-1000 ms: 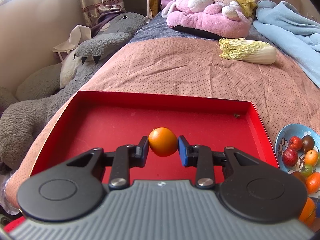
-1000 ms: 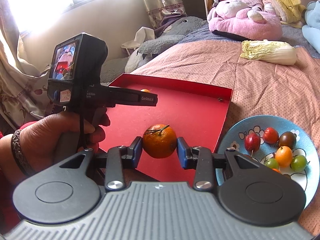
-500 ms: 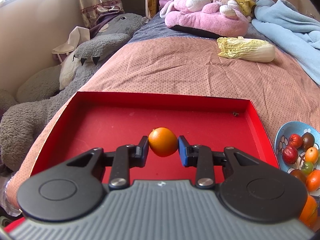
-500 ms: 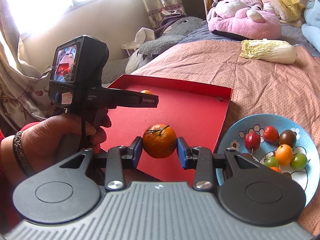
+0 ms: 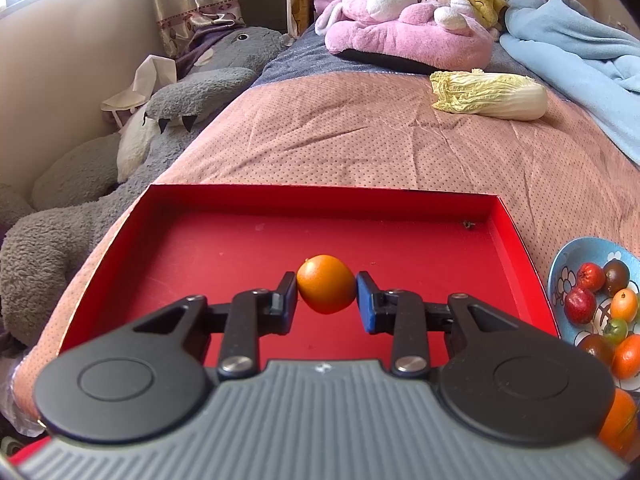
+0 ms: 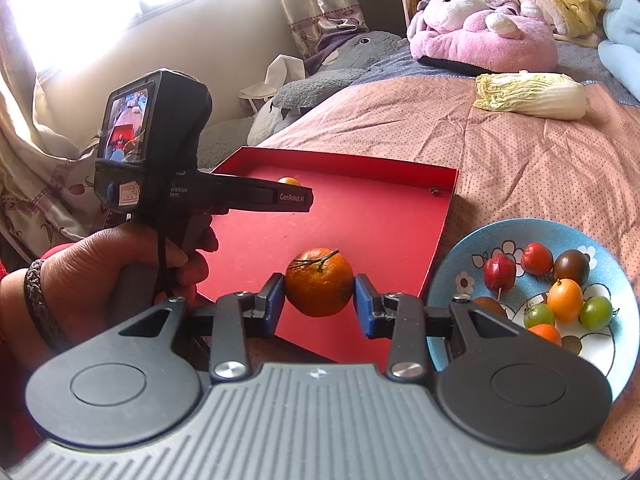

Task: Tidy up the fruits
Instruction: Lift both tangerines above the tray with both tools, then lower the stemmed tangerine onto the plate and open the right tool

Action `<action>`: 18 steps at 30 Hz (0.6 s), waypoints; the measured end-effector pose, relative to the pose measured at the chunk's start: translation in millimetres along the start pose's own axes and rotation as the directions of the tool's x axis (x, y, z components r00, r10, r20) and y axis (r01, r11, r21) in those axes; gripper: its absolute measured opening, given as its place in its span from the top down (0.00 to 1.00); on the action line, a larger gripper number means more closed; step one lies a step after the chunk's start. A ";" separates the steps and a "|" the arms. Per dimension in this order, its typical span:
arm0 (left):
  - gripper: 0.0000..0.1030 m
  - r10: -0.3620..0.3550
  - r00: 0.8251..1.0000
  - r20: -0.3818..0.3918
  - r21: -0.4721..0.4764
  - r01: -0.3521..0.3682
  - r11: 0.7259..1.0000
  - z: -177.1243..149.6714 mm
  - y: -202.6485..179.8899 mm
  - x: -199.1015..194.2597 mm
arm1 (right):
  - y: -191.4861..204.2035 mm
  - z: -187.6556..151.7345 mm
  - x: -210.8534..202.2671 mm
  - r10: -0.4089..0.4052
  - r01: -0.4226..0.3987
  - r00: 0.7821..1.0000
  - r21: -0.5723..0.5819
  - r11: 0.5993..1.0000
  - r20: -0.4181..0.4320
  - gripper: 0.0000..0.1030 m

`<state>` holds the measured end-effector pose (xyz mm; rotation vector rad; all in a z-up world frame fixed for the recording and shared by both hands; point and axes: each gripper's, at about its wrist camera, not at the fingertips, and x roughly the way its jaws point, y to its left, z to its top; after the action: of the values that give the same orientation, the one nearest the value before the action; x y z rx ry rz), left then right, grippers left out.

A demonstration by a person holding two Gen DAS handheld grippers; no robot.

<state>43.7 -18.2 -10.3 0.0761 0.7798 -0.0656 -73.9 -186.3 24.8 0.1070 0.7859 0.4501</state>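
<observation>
A small smooth orange fruit [image 5: 326, 284] sits between the blue pads of my left gripper [image 5: 326, 299], which is shut on it above the middle of the red tray [image 5: 224, 248]. In the right wrist view my right gripper [image 6: 319, 301] is shut on a stemmed mandarin [image 6: 319, 282] over the tray's [image 6: 360, 216] near right part. To its right a blue flowered plate [image 6: 624, 280] holds several small red, green, orange and dark fruits. That plate [image 5: 560, 260] also shows at the right edge of the left wrist view. The tray floor is otherwise bare.
The tray and plate rest on a pink quilted bed. A napa cabbage [image 5: 492, 96] lies farther back, with a pink plush [image 5: 408, 36] and a blue blanket [image 5: 580, 60] behind it. A grey plush [image 5: 120, 200] lies along the bed's left side. A person's hand [image 6: 120, 276] holds the left gripper.
</observation>
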 end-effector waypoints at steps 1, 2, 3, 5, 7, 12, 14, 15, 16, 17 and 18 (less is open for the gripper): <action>0.66 0.000 1.000 0.000 0.001 0.000 1.000 -0.1 -0.1 0.0 | -0.6 -0.1 -0.4 -0.001 0.001 1.000 0.001 1.000 0.001 0.58; 0.66 0.001 1.000 0.000 0.001 -0.001 1.000 0.1 -0.2 0.2 | -1.3 -0.1 -1.1 -0.002 0.002 1.000 0.002 1.000 0.002 0.58; 0.66 0.001 1.000 0.000 0.001 -0.001 1.000 0.1 -0.2 0.3 | -2.3 -0.2 -1.9 -0.003 0.003 1.000 0.004 1.000 0.003 0.58; 0.66 0.000 1.000 0.000 0.001 0.000 1.000 0.1 -0.2 0.2 | -4.5 -0.6 -3.4 -0.007 0.007 1.000 0.008 1.000 0.007 0.58; 0.66 0.001 1.000 0.000 0.002 -0.001 1.000 0.2 -0.4 0.1 | -8.2 -1.2 -5.7 -0.014 0.014 1.000 0.014 1.000 0.009 0.58; 0.66 -0.001 1.000 0.003 0.006 0.001 1.000 -0.6 -0.5 -0.5 | -18.4 -4.2 -9.9 -0.035 0.035 0.999 0.034 0.999 0.011 0.58; 0.66 -0.001 1.000 0.004 0.009 0.001 1.000 -0.8 -1.1 -1.0 | -22.2 -5.7 -12.0 -0.044 0.043 0.999 0.040 0.998 0.013 0.58; 0.66 -0.002 1.000 0.005 0.012 0.002 1.000 -0.8 -1.5 -1.3 | -23.8 -6.5 -13.2 -0.048 0.047 0.999 0.043 0.998 0.014 0.58; 0.66 -0.004 1.000 0.006 0.014 0.003 1.000 -0.9 -2.1 -1.4 | -25.8 -7.2 -14.3 -0.052 0.051 0.999 0.047 0.998 0.015 0.58; 0.66 -0.004 1.000 0.006 0.016 0.004 1.000 -1.1 -2.6 -1.6 | -28.4 -7.8 -15.6 -0.057 0.056 0.998 0.050 0.997 0.015 0.58; 0.66 -0.004 1.000 0.006 0.018 0.003 1.000 -1.2 -2.9 -1.6 | -30.7 -9.0 -17.8 -0.063 0.062 0.998 0.053 0.997 0.016 0.58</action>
<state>41.5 -20.9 -10.2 0.0914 0.7736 -0.0761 -80.4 -222.1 22.3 0.1345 0.7822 0.3688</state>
